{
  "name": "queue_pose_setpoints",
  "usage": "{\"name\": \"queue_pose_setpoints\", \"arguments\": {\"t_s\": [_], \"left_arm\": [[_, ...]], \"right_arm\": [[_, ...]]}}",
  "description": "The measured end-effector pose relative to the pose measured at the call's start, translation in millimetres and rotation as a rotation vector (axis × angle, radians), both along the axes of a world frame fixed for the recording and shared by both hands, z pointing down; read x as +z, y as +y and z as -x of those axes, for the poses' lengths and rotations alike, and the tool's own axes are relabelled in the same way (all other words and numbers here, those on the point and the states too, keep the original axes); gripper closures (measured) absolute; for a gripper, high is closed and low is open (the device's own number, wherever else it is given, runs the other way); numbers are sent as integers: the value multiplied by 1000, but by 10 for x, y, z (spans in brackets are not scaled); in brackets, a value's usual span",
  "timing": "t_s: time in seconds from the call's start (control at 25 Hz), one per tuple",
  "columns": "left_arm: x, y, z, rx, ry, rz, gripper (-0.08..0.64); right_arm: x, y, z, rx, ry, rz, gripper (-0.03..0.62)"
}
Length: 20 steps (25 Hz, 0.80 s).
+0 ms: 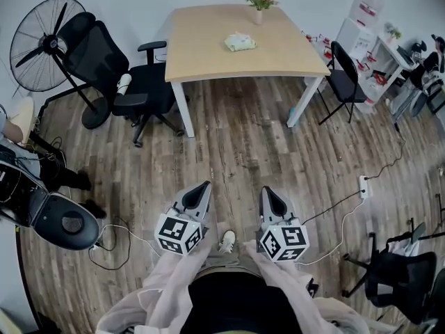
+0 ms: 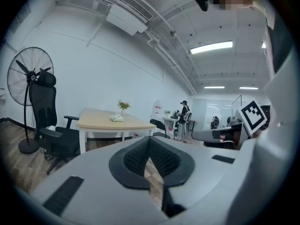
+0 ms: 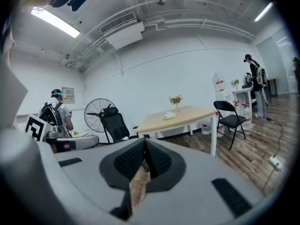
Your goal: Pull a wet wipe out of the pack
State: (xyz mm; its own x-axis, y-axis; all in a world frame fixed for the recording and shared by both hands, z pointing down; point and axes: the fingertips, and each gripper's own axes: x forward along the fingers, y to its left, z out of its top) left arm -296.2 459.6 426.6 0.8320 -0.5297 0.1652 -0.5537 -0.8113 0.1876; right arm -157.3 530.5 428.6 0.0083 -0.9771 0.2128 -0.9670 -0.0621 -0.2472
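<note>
Wet-wipe pack [image 1: 240, 42], the only one, lies flat on the far half of the single wooden table [image 1: 208, 54], near one small vase of flowers [image 1: 259, 4] at the back edge. One black office chair [image 1: 125, 82] stands at the table's left side and one folding chair [image 1: 344, 78] at its right. Well apart from the table, over the plank floor, two grippers are held side by side: the left gripper [image 1: 201, 186] and the right gripper [image 1: 268, 191] both have their jaws pressed together with nothing between them.
</note>
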Motion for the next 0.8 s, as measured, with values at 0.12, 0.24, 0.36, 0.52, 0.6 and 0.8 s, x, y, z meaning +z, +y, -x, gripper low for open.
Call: {"name": "queue_pose_setpoints", "arguments": {"t_s": [0.12, 0.24, 0.36, 0.52, 0.6, 0.8], "left_arm": [[21, -123, -154, 7, -7, -4, 551], [22, -229, -227, 8, -15, -14, 551], [36, -305, -258, 7, -2, 1, 551], [75, -385, -287, 11, 3, 13, 551], [80, -458, -311, 15, 3, 14, 551], [74, -714, -455, 19, 5, 13, 551]], "right_arm": [[27, -116, -141, 7, -9, 4, 581], [57, -199, -224, 15, -26, 14, 581], [61, -247, -290, 27, -23, 19, 581], [79, -289, -370, 45, -20, 23, 581], [97, -349, -396, 49, -21, 29, 581], [95, -577, -498, 47, -21, 32, 581]]}}
